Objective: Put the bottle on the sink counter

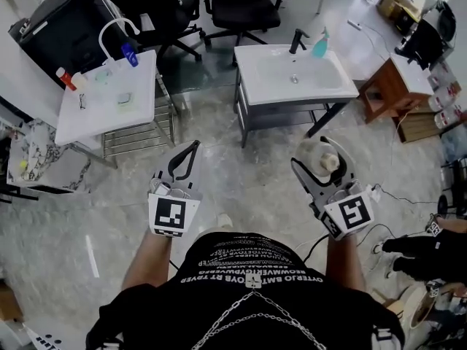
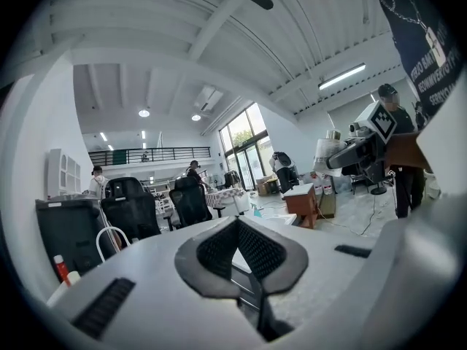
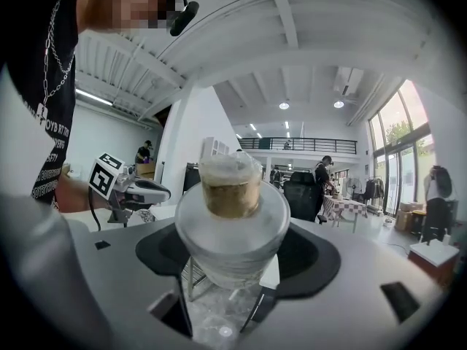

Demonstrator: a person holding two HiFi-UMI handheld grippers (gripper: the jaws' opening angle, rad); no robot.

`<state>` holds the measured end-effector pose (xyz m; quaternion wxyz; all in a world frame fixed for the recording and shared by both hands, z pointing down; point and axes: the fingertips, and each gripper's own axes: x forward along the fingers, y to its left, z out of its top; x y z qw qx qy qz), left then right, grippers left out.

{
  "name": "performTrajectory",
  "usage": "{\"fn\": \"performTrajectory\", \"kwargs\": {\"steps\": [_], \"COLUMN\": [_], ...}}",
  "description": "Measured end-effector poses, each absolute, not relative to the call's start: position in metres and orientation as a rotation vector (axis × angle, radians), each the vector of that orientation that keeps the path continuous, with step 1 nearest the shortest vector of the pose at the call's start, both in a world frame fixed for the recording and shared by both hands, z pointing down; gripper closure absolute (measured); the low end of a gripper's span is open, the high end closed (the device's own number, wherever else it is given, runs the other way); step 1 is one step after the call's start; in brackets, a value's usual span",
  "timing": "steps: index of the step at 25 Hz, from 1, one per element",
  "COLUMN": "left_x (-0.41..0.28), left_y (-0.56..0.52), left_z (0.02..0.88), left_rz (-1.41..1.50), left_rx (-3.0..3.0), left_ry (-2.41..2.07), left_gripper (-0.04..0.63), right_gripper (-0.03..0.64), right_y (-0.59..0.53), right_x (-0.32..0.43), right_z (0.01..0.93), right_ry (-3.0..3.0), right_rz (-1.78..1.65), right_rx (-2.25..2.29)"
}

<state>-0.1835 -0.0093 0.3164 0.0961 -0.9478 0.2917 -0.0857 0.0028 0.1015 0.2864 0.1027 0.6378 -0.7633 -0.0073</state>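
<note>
A translucent white bottle (image 1: 325, 160) with a tan cap sits between the jaws of my right gripper (image 1: 322, 157), held above the marble floor. In the right gripper view the bottle (image 3: 232, 221) fills the gap and both pads press its sides, so the right gripper (image 3: 235, 257) is shut on it. My left gripper (image 1: 191, 155) hangs beside it to the left, its jaws closed together with nothing in them; the fingertips (image 2: 237, 223) meet. The white sink counter (image 1: 257, 87) stands ahead, farther away than both grippers, with a black faucet (image 1: 298, 41).
A teal spray bottle (image 1: 319, 44) stands at the sink's back edge. A white table (image 1: 109, 115) with small items is at the left, office chairs (image 1: 241, 6) behind, a wooden side table (image 1: 390, 86) at the right. A person's legs (image 1: 416, 250) are at the lower right.
</note>
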Motion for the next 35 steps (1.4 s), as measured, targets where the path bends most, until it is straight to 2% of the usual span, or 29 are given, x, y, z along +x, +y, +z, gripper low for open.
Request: {"fn": "performTrajectory", "kwargs": {"steps": [16, 35], "left_x": [-0.143, 0.021], "left_y": [-0.07, -0.17], "left_z": [0.321, 0.333], "left_rz": [-0.176, -0.248], "left_rx": [-2.838, -2.822], "left_ry": [0.793, 0.799], "left_gripper": [0.589, 0.589], "right_gripper": [0.286, 0.286], "right_y": [0.048, -0.075], "right_x": [0.027, 0.164], "right_z": [0.32, 0.332], "right_ry": [-2.196, -2.27], "right_rz": [0.099, 0.09], "right_rx": [1.876, 1.778]}}
